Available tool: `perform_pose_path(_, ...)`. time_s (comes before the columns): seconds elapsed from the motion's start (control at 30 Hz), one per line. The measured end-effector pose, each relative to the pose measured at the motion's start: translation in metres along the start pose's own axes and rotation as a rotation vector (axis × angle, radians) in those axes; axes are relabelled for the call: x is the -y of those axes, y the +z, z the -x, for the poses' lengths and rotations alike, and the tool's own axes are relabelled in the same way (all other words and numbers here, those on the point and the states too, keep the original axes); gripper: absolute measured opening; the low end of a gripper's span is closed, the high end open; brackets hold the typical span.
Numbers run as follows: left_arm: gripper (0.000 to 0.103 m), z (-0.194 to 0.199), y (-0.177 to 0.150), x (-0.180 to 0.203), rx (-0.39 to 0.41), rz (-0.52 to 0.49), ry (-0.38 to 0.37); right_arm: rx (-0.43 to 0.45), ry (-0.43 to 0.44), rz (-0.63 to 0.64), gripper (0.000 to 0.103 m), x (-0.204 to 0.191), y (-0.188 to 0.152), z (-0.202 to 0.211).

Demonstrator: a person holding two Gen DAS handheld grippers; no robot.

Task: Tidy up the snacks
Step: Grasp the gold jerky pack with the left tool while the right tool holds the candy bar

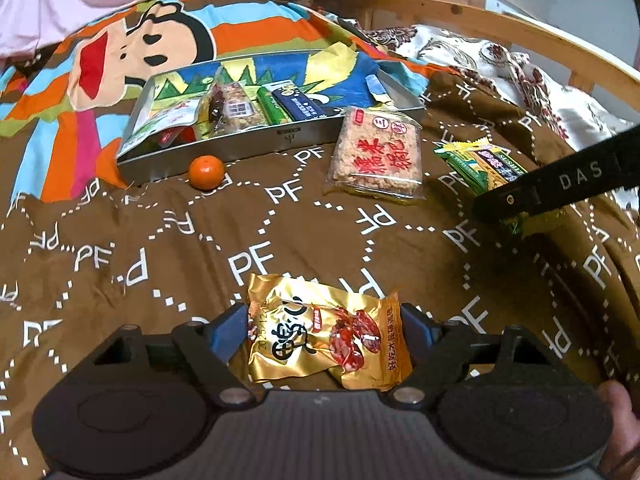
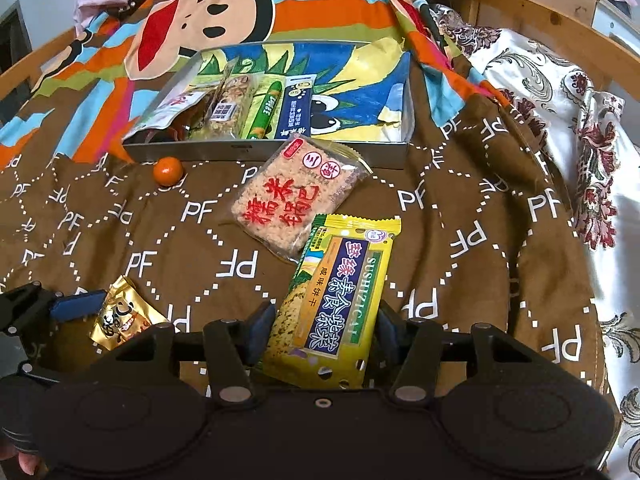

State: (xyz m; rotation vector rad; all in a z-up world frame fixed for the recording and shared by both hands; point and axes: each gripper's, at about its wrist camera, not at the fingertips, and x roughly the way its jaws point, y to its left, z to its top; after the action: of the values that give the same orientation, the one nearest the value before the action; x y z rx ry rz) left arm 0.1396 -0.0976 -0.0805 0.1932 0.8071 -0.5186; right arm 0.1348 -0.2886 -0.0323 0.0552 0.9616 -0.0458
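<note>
On a bed spread with a brown quilt, the left gripper straddles a gold foil snack packet, its blue pads right at the packet's two side edges; whether they press or only graze the foil is not clear, so I read this as a grasp not yet secure. The right gripper has a green-and-yellow cracker packet between its pads, which sit against both long edges and appear to pinch it, the far end sticking out toward twelve o'clock. In the left wrist view the metal tray lies at about eleven o'clock, already holding several packets along its left half, its right half free. A small orange rests just in front of the tray's near wall, and a clear-wrapped rice cracker square leans on that wall at about one o'clock. In my judgement the risks are these: the gold packet is slick, puffy foil, so a grip only on its edges may let it squirt out or buckle as it rises. The cracker packet is held near one end, so it may droop or swivel on the way to the tray, and hard squeezing could crush the biscuits. The two grippers stand near each other, and both routes to the tray cross the rice cracker square and the orange; a low carry may nudge the orange into rolling or knock the square flat.
</note>
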Motion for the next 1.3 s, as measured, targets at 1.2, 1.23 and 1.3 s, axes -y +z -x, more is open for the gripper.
perform_pose_path(1.2, 0.077, 0.004, -0.005, -0.004, -0.060, 0.040, 0.000, -0.140, 0.095, 0.127, 0.061, -0.039, -0.012, -0.042)
perform_pose_path(1.23, 0.076, 0.004, -0.006, -0.004, -0.056, 0.042, 0.004, -0.138, 0.070, 0.147, 0.052, -0.041, -0.013, -0.043)
perform_pose_path(1.3, 0.072, 0.006, -0.005, -0.006, -0.048, 0.061, 0.004, -0.126, 0.050, 0.169, 0.051, -0.042, -0.013, -0.042)
